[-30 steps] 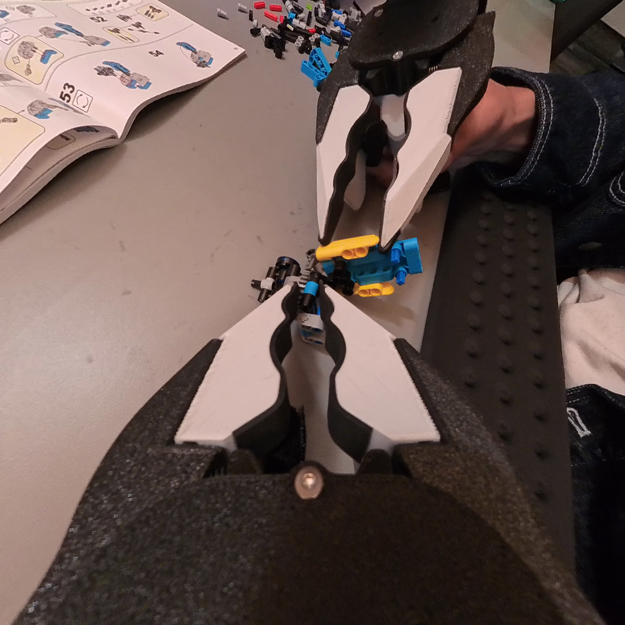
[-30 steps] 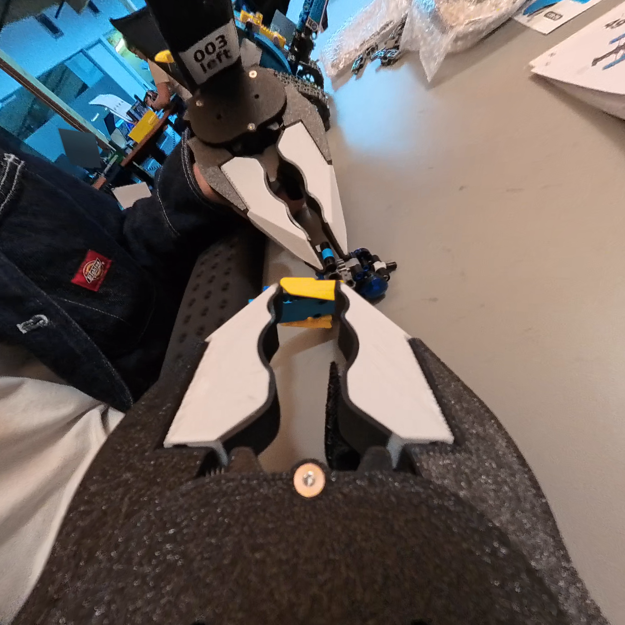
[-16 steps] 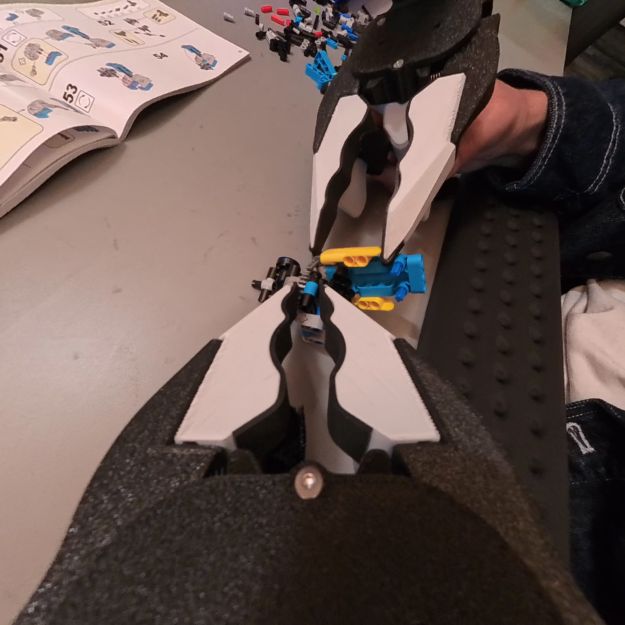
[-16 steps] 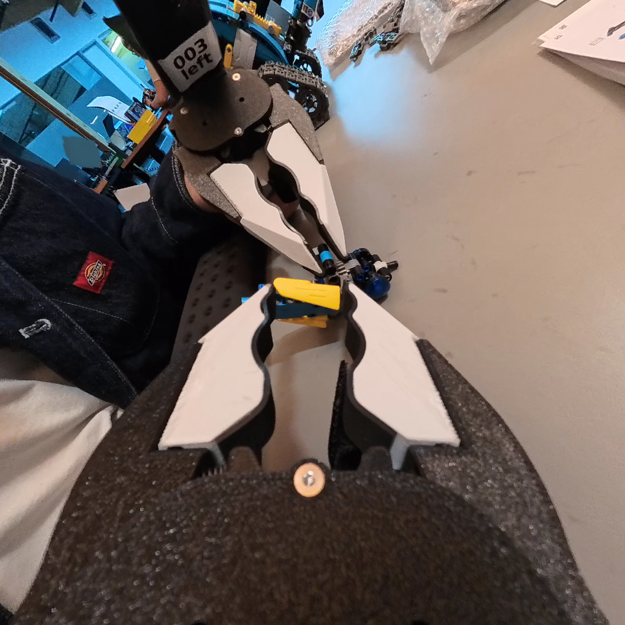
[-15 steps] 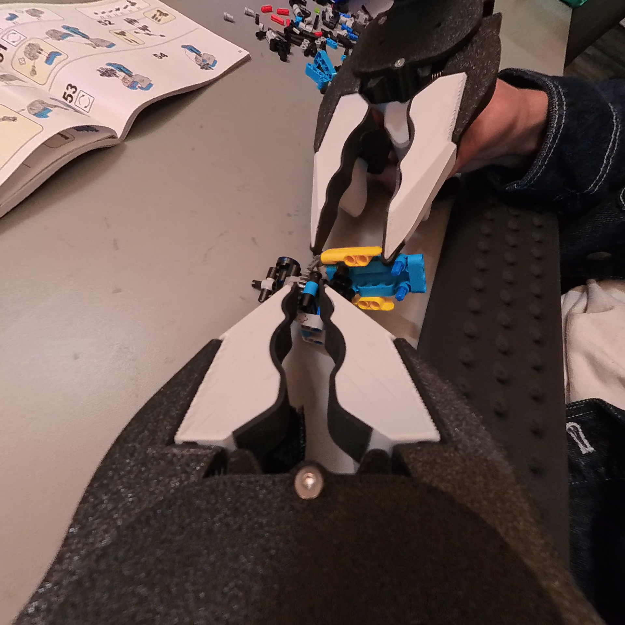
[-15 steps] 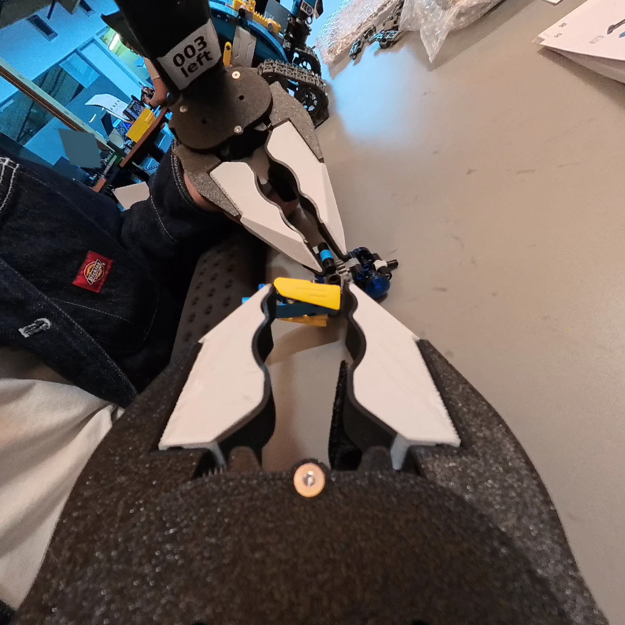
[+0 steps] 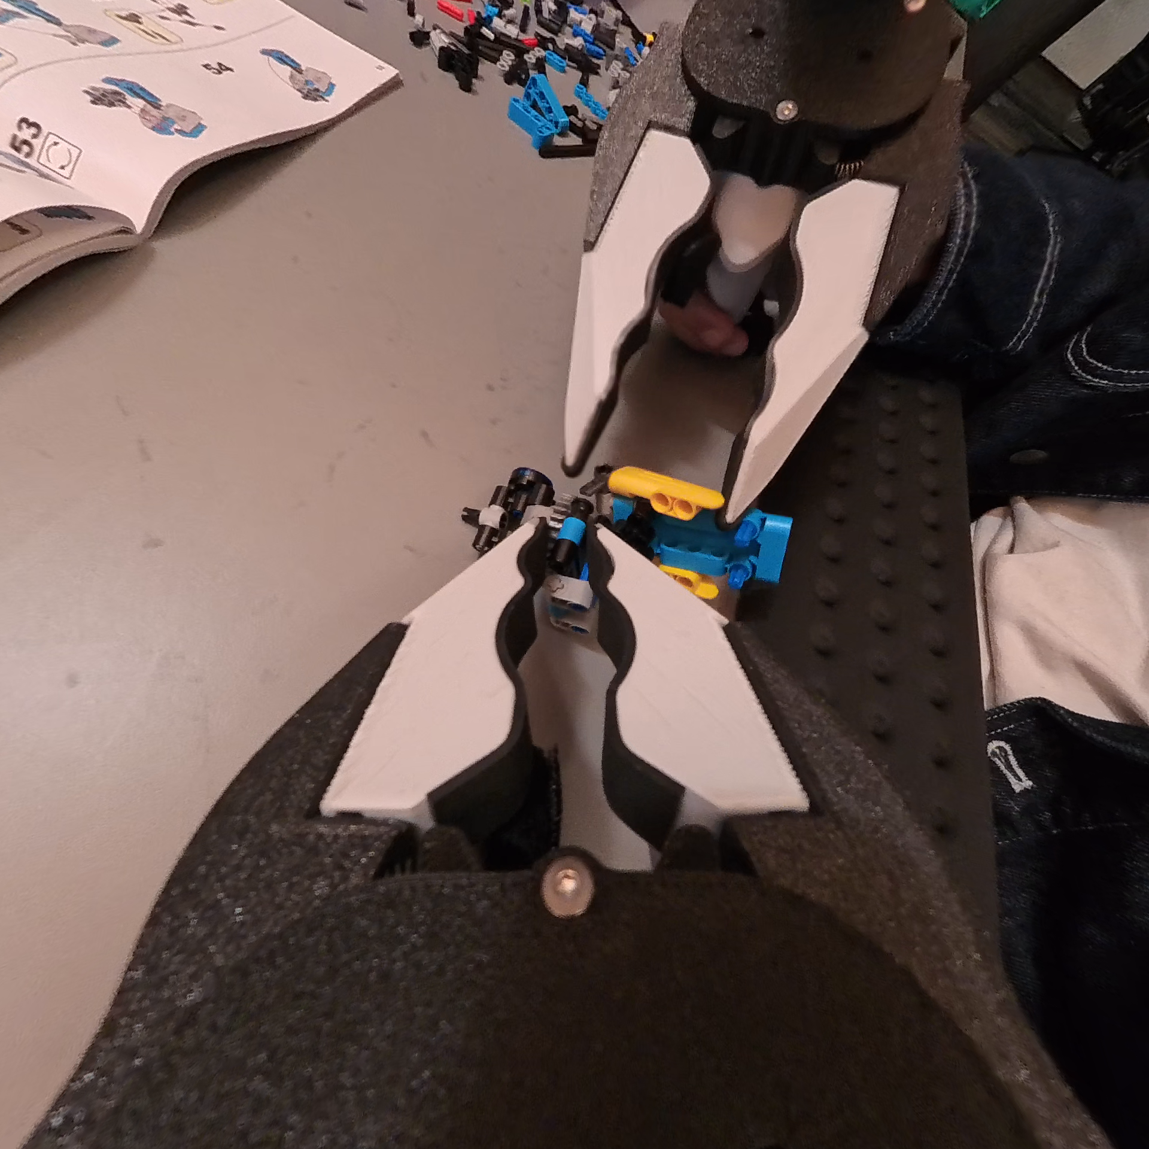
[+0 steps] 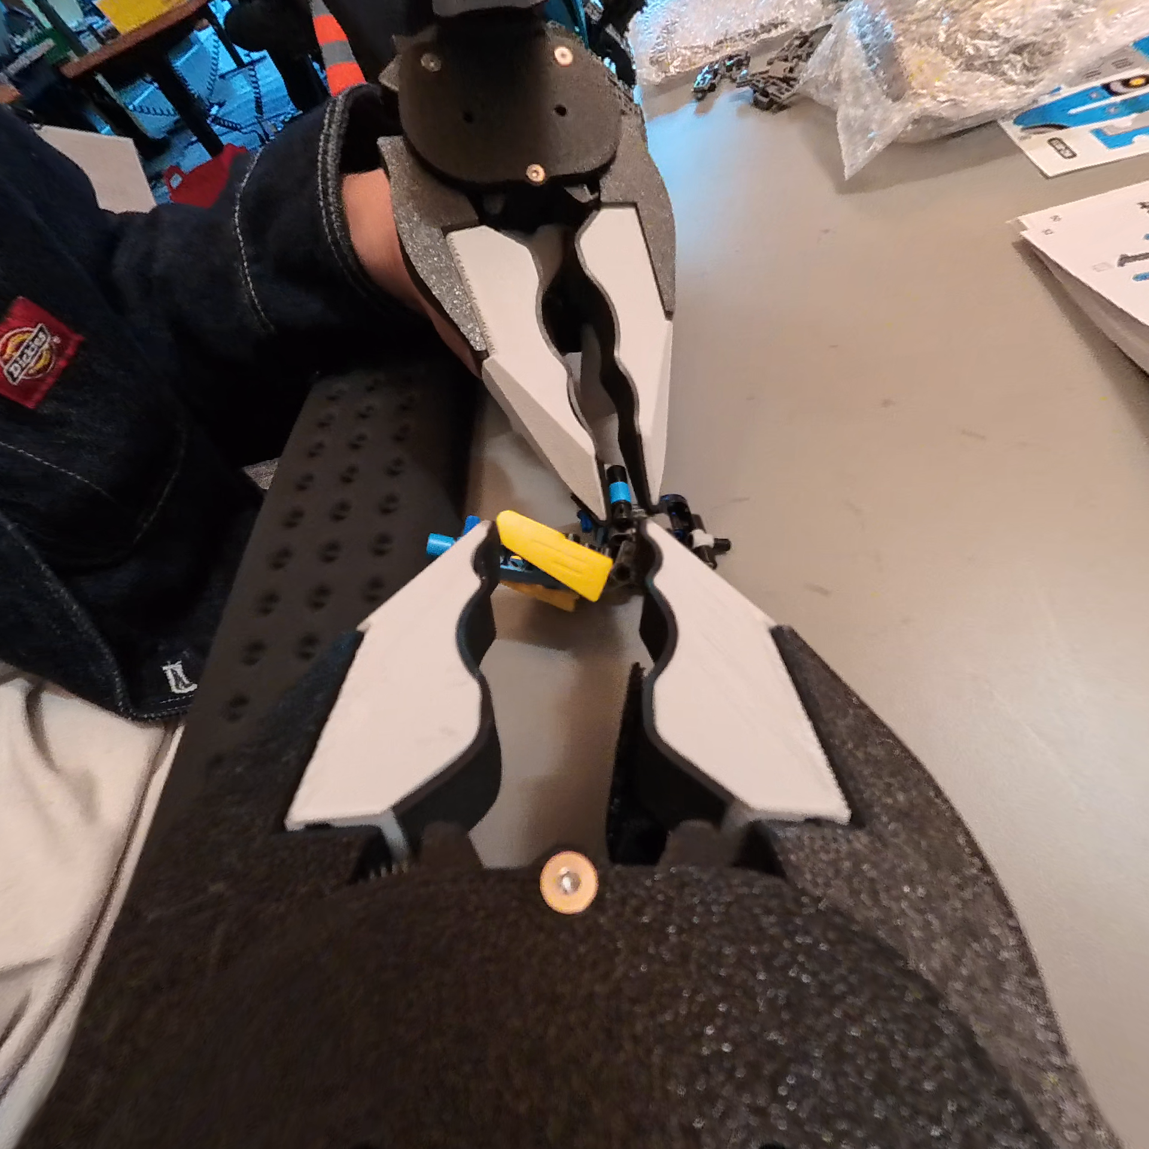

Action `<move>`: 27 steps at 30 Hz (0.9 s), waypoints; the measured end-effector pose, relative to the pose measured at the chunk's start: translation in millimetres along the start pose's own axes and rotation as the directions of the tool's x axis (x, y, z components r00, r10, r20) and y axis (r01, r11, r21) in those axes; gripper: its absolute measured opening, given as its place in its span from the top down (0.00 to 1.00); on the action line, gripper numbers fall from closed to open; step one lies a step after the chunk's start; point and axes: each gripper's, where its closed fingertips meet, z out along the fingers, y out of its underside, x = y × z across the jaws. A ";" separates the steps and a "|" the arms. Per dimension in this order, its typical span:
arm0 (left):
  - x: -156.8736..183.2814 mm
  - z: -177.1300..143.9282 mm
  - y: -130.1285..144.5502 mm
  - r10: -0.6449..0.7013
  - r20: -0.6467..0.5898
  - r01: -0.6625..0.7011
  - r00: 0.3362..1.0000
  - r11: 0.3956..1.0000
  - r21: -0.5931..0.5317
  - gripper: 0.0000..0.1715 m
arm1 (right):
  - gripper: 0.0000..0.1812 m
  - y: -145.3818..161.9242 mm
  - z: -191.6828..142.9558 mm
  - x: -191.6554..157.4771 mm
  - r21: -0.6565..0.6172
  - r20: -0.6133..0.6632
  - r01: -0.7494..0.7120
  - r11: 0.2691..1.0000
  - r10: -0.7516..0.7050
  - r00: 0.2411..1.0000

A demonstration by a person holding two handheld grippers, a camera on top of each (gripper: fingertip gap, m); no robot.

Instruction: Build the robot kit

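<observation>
A small brick assembly with yellow beams and a blue body (image 7: 684,535) lies on the grey table (image 7: 280,435) next to a black studded mat. My left gripper (image 7: 566,535) is shut on a thin black and blue axle piece (image 7: 569,541) at the assembly's left end. It also shows in the right wrist view (image 8: 622,503), gripping that axle (image 8: 618,491). My right gripper (image 8: 566,541) is open, its jaws on either side of the yellow beam (image 8: 553,556). In the left wrist view the right gripper (image 7: 650,491) comes from above, one fingertip touching the blue body.
An open instruction booklet (image 7: 155,93) lies far left, with a pile of loose small pieces (image 7: 528,50) behind. The black studded mat (image 7: 883,559) runs along the table edge by a person's denim sleeve (image 7: 1057,280). Plastic bags (image 8: 901,62) and paper sheets (image 8: 1107,267) lie farther off. The grippers are tip to tip, or close to it.
My right gripper's jaws have spread wider around the yellow beam and let go their pinch. The left gripper has stayed shut on the axle piece.
</observation>
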 end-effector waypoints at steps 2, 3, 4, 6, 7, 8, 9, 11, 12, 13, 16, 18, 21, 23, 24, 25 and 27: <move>-0.7 0.1 0.0 0.004 0.009 -0.004 1.000 1.000 0.000 0.93 | 0.71 0.3 -3.0 8.3 -0.004 -0.047 -0.026 1.000 0.025 0.999; -1.7 0.0 -0.2 0.006 0.020 -0.006 1.000 1.000 0.002 0.93 | 0.70 1.0 -5.0 11.5 -0.007 -0.071 -0.050 0.999 0.050 0.996; -2.1 -0.1 -0.4 0.010 0.026 -0.010 1.000 1.000 0.003 0.93 | 0.71 2.5 -6.0 12.0 -0.012 -0.079 -0.079 0.997 0.078 0.994; -2.1 0.0 -0.4 0.010 0.027 -0.010 1.000 1.000 0.003 0.93 | 0.70 5.4 -4.1 11.0 -0.005 -0.079 -0.153 0.988 0.153 0.985; -2.0 -0.1 -0.4 0.009 0.026 -0.009 1.000 1.000 0.004 0.93 | 0.71 6.6 -2.0 8.7 -0.002 -0.062 -0.195 0.981 0.194 0.979; -1.8 -0.1 -0.4 0.010 0.025 -0.010 1.000 1.000 0.004 0.93 | 0.71 7.9 -0.2 6.3 -0.001 -0.043 -0.229 0.973 0.228 0.973; -1.5 -0.3 -0.4 0.010 0.023 -0.010 1.000 1.000 0.004 0.93 | 0.72 9.1 0.9 3.7 -0.005 -0.022 -0.252 0.968 0.252 0.968; -2.2 0.0 -0.4 0.012 0.031 -0.013 0.999 1.000 0.003 0.93 | 0.72 15.7 2.6 -0.8 -0.051 0.004 -0.274 0.961 0.274 0.962; -2.1 0.1 -0.4 0.015 0.033 -0.015 0.999 1.000 0.003 0.93 | 0.73 18.6 3.9 -4.4 -0.072 0.020 -0.278 0.958 0.280 0.960; -2.1 0.0 -0.3 0.016 0.034 -0.016 0.999 1.000 0.003 0.93 | 0.75 18.9 4.9 -7.5 -0.082 0.030 -0.271 0.959 0.274 0.961; -2.0 -0.1 -0.4 0.016 0.033 -0.016 0.999 1.000 0.003 0.93 | 0.75 19.0 5.7 -7.8 -0.100 0.000 -0.229 0.968 0.230 0.973; -1.5 0.0 -0.2 0.027 0.036 -0.027 0.999 1.000 0.002 0.93 | 0.75 19.5 4.5 -7.8 -0.118 -0.007 -0.218 0.969 0.218 0.976; 0.6 0.5 0.3 0.051 0.033 -0.051 0.998 0.999 -0.004 0.93 | 0.76 20.5 3.4 -9.8 -0.177 -0.001 -0.211 0.961 0.214 0.977; 0.6 0.5 0.3 0.048 0.030 -0.048 0.998 0.999 -0.004 0.93 | 0.75 22.6 0.1 -9.2 -0.240 -0.016 -0.172 0.955 0.173 0.985; 0.6 0.5 0.4 0.046 0.029 -0.046 0.999 0.999 -0.004 0.93 | 0.75 23.8 -2.1 -8.5 -0.272 -0.024 -0.158 0.949 0.157 0.987; 0.7 0.5 0.4 0.047 0.030 -0.047 0.998 0.999 -0.004 0.93 | 0.75 24.5 -4.4 -7.1 -0.302 -0.031 -0.149 0.942 0.147 0.989; 0.7 0.6 0.3 0.049 0.030 -0.049 0.998 0.999 -0.004 0.93 | 0.75 24.5 -6.2 -3.8 -0.340 -0.033 -0.126 0.932 0.122 0.992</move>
